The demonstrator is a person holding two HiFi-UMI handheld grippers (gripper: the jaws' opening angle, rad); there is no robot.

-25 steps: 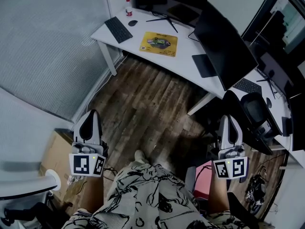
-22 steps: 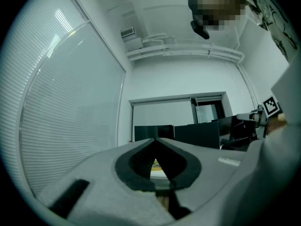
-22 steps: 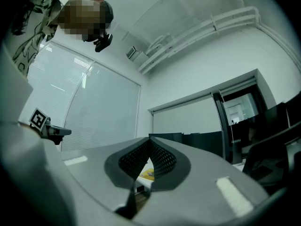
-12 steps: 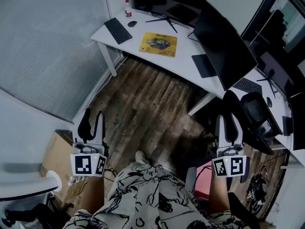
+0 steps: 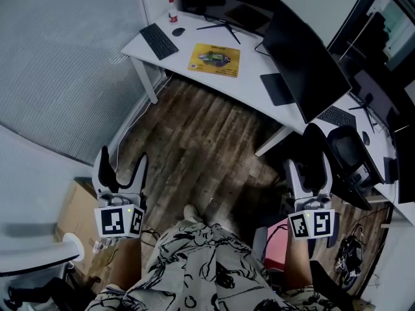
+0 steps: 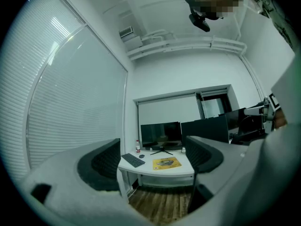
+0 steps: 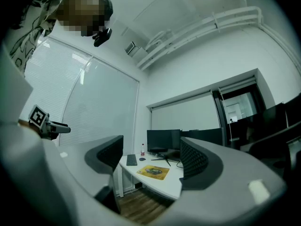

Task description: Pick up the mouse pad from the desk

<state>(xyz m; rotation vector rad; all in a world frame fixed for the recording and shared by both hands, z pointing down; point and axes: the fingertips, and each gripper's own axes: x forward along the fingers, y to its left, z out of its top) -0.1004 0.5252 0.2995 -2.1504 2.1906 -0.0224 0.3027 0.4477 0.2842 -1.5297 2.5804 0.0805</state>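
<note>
Both just opened wide, empty: left gripper, right gripper, well apart from the mouse pad on the desk.

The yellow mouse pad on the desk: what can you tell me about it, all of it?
The mouse pad is a thin yellow rectangle with a dark printed picture in its middle. It lies flat on the white desk, right of the keyboard in the head view, with nothing on it.

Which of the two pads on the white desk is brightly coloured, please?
The yellow mouse pad right of the keyboard; the other pad, farther right, is plain dark.
</note>
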